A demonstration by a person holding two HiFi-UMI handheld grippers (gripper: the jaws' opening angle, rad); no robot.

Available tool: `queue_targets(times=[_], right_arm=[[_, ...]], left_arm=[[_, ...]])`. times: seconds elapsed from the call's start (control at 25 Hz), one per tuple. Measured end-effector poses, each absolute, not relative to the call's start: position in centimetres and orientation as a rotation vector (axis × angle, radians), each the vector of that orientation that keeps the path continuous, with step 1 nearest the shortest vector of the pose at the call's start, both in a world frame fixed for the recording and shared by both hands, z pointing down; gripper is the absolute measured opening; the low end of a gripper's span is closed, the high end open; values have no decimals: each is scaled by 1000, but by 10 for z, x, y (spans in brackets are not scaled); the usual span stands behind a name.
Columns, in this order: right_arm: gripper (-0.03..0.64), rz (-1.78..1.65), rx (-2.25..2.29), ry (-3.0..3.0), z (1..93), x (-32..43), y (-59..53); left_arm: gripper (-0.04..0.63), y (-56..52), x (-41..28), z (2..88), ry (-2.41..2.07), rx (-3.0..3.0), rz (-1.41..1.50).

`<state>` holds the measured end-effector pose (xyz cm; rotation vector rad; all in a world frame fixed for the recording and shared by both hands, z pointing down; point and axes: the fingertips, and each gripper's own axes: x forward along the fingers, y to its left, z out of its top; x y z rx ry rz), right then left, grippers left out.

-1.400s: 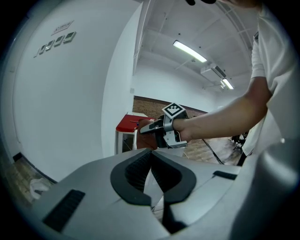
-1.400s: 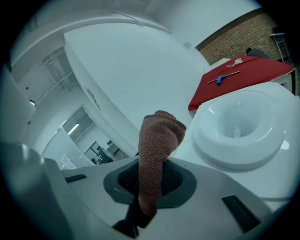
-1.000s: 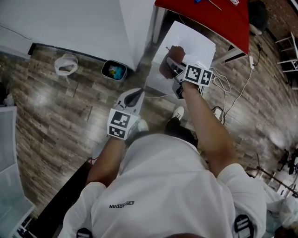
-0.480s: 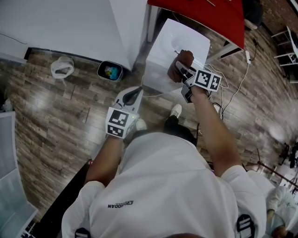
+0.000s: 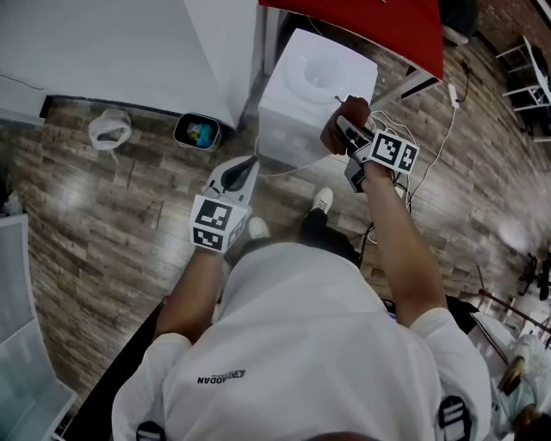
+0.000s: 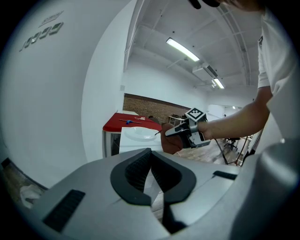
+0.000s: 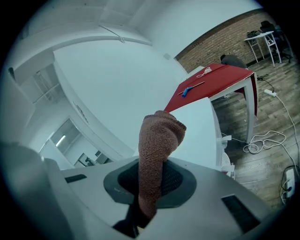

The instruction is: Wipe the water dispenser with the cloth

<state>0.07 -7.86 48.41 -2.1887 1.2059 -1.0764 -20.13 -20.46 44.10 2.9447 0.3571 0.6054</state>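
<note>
The white water dispenser (image 5: 310, 86) stands below me by a white pillar, its round top recess showing. My right gripper (image 5: 348, 129) is shut on a brown knitted cloth (image 5: 334, 138), held at the dispenser's top right edge. In the right gripper view the cloth (image 7: 157, 140) stands up out of the jaws against the dispenser's white side (image 7: 204, 136). My left gripper (image 5: 244, 170) hangs in front of the dispenser, lower and to the left, shut on nothing. From the left gripper (image 6: 151, 171) I see the dispenser (image 6: 136, 138) and the cloth (image 6: 169, 143).
A red table (image 5: 370, 21) stands just behind the dispenser. White cables (image 5: 430, 159) lie on the wood floor to its right. A small dark bin (image 5: 196, 132) and a white plastic bag (image 5: 109, 129) sit along the wall at left.
My right gripper has carried the cloth from the middle of the dispenser's top to its right edge. The left gripper has stayed about where it was.
</note>
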Motion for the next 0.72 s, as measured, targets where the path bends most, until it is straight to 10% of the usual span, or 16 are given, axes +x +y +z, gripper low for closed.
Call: queue_targets(times=[0.72], right_arm=[[54, -1025, -2971, 1496, 477, -8, -10]], left_arm=[[-8, -189, -202, 446, 362, 2939, 611]])
